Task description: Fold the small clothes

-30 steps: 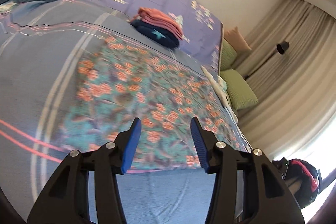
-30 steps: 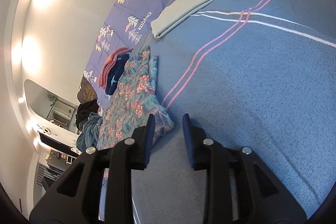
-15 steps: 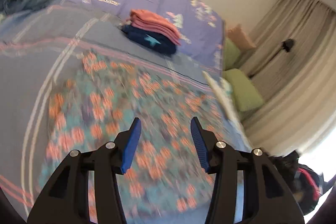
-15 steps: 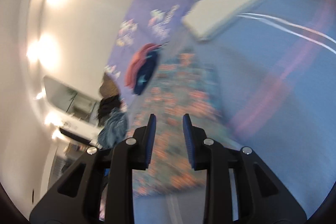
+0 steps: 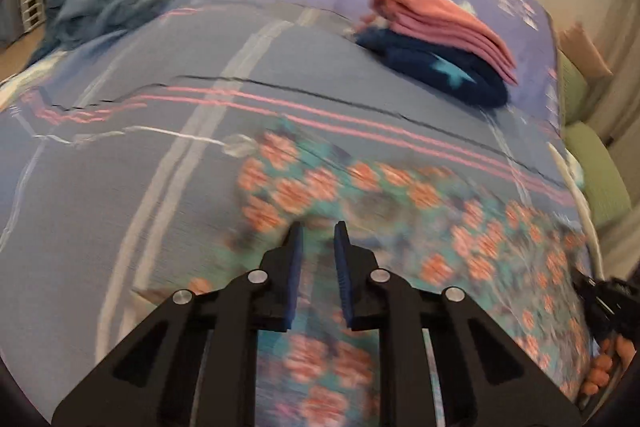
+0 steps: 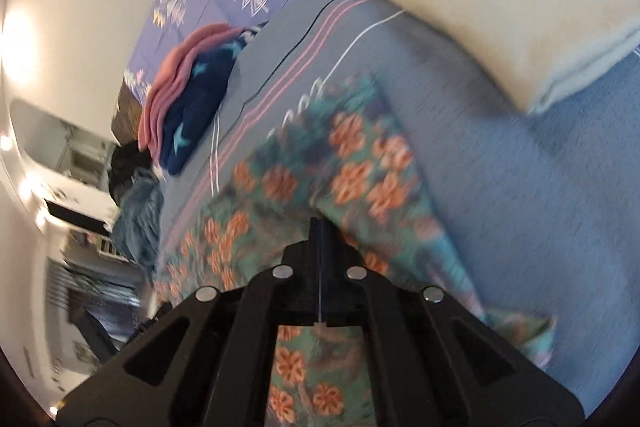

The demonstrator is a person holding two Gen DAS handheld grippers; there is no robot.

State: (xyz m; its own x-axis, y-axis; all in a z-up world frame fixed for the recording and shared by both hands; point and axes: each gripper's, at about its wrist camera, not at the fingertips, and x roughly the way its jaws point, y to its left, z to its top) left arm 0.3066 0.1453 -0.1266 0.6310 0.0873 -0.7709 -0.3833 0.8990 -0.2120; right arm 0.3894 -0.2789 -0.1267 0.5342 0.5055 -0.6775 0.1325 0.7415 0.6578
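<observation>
- Floral garment (image 5: pixel 420 211): one, flat on the bed (image 5: pixel 120 187).
- Folded stack (image 5: pixel 440 43): two items, pink on navy.
- Left gripper (image 5: pixel 318 231): narrow gap, grip unclear.
- Right gripper (image 6: pixel 320 227): fingers together; fabric pinch unclear.

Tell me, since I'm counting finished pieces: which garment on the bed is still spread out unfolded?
The floral garment under both grippers lies spread flat; the pink garment and navy star garment are folded and stacked.

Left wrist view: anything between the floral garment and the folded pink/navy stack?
Only bare bedspread with its pink stripes lies between the floral garment and the folded stack; the left wrist view shows it.
</observation>
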